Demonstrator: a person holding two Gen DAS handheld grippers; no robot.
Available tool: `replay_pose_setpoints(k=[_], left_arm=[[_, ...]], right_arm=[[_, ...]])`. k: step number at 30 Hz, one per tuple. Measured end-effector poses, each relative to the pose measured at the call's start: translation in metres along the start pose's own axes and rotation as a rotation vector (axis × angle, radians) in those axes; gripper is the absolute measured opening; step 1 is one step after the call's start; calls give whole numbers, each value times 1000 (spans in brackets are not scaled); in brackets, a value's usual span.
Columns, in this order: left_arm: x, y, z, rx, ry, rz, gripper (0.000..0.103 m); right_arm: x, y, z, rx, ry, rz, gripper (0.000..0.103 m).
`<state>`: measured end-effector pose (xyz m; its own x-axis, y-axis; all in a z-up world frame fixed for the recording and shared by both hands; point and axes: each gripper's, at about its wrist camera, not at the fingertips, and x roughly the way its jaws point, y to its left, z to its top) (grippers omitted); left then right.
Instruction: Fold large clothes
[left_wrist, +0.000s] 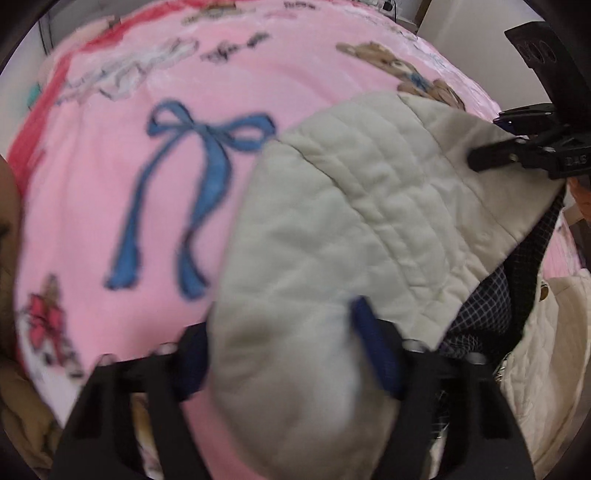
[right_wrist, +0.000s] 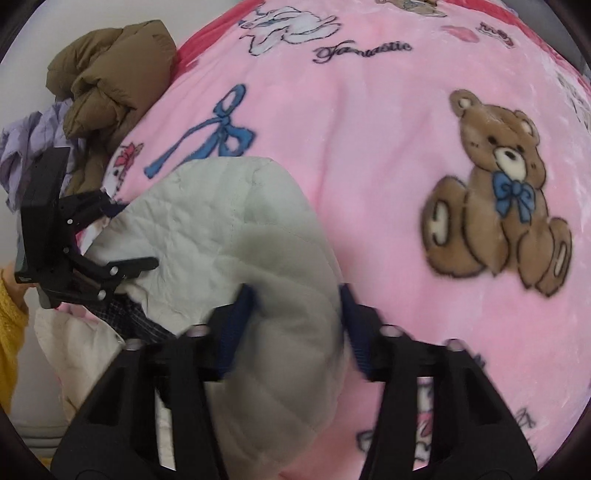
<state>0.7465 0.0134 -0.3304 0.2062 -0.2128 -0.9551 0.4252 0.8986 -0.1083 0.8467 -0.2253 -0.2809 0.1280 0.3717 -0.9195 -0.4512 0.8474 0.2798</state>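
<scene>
A cream quilted jacket (left_wrist: 351, 206) hangs bunched over the pink blanket (left_wrist: 110, 184), its navy checked lining (left_wrist: 480, 314) showing underneath. My left gripper (left_wrist: 284, 350) is shut on a thick fold of it, blue pads pressing both sides. At the right edge of the left wrist view, my right gripper (left_wrist: 487, 140) clamps the jacket's far edge. In the right wrist view, the right gripper (right_wrist: 295, 325) is shut on another fold of the jacket (right_wrist: 221, 221). The left gripper (right_wrist: 129, 230) holds the cloth at the left.
The pink blanket (right_wrist: 369, 166), printed with bears and blue bows, covers the whole surface. A brown puffer jacket (right_wrist: 107, 85) and a lilac garment (right_wrist: 22, 147) are piled at its far left edge. A person's yellow sleeve (right_wrist: 11, 332) shows at the left.
</scene>
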Motion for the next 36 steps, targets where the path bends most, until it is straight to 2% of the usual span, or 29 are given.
replay_pose_setpoints(k=[2, 4, 6, 8, 11, 15, 18, 21, 24, 27, 31, 36], left_arm=[[2, -5, 0, 9, -7, 4, 54], [2, -4, -1, 6, -13, 19, 49], [-6, -3, -4, -16, -46, 23, 27], [-22, -6, -8, -26, -111, 30, 18], [-48, -19, -20, 1, -143, 34, 13], [-86, -44, -43, 9, -172, 20, 11], [-120, -64, -69, 13, -203, 34, 11], [-149, -90, -104, 91, -267, 101, 11], [-164, -122, -147, 181, -318, 216, 11], [-160, -147, -187, 183, -323, 241, 11], [-142, -171, -231, 184, -273, 254, 11], [-117, -180, -258, 156, -274, 289, 11]], right_arm=[[4, 1, -4, -2, -5, -17, 23], [4, 4, -9, -6, -32, -5, 20], [-1, 5, -13, -4, -60, -3, 17], [-13, 11, -20, -4, -111, 7, 14], [-39, 25, -36, -22, -166, 42, 13], [-73, 42, -65, -25, -199, 62, 12], [-105, 63, -102, -41, -228, 71, 11], [-131, 93, -151, -121, -274, 20, 11], [-142, 113, -201, -133, -297, 2, 11], [-137, 125, -244, -113, -288, -29, 11], [-124, 122, -283, 2, -275, 29, 11], [-98, 129, -313, 50, -238, 8, 11]])
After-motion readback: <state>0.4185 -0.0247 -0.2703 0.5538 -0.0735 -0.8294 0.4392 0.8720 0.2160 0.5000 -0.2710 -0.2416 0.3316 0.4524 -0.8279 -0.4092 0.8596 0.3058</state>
